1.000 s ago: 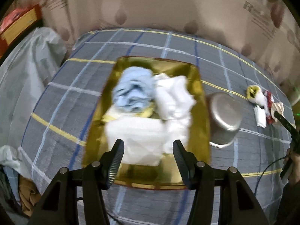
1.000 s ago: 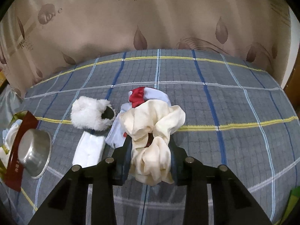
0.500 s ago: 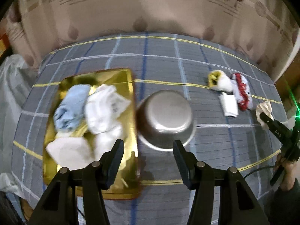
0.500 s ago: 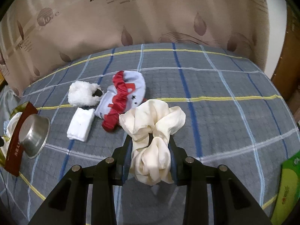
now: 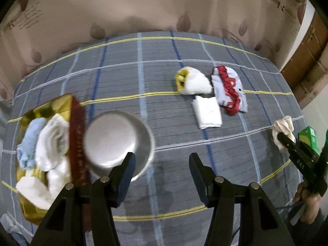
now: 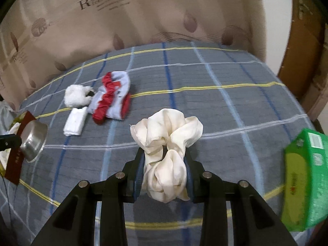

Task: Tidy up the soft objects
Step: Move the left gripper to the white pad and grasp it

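Note:
My right gripper is shut on a cream satin cloth, held above the grey checked bedspread; the same cloth and gripper show at the far right of the left wrist view. My left gripper hangs open and empty over the bedspread, just right of a steel bowl. A fluffy white and yellow item, a red and white garment and a folded white cloth lie together further back. A gold tray at the left holds blue and white cloths.
A green box sits at the bed's right edge. A beige patterned curtain runs along the far side. A brown wooden door stands at the right. A person's hand holds the right gripper.
My left gripper swept right from above the gold tray to past the steel bowl. My right gripper carried the cream cloth right, away from the pile and towards the green box.

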`<move>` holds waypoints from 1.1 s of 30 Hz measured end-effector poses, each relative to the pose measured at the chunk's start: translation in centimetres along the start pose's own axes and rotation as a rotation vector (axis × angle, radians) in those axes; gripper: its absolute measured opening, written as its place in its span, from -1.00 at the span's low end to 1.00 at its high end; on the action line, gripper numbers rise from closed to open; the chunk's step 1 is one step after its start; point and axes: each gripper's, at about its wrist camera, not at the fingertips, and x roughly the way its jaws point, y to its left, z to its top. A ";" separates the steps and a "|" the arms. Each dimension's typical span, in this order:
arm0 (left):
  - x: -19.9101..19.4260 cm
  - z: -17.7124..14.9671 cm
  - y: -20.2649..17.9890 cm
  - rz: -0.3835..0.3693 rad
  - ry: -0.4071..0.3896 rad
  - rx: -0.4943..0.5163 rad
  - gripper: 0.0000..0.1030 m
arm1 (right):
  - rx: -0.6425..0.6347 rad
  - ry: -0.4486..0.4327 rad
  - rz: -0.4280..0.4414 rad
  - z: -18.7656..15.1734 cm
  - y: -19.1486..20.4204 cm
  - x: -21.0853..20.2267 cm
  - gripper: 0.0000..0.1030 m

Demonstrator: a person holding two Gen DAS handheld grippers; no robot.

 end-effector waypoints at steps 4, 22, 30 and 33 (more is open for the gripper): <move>1.3 0.9 -1.9 -0.007 0.007 0.015 0.08 | 0.054 0.000 -0.003 -0.3 -1.9 -0.8 -0.38; 8.9 6.4 -8.0 -0.047 0.071 0.005 0.08 | 0.106 0.016 0.031 -0.1 -3.2 -0.3 -0.38; 11.3 6.5 -7.9 -0.009 0.102 -0.008 0.08 | 0.098 0.022 0.053 -0.2 -2.7 -0.2 -0.38; 11.8 6.8 -7.8 -0.001 0.097 -0.028 0.08 | 0.094 0.026 0.059 -0.3 -2.5 -0.1 -0.38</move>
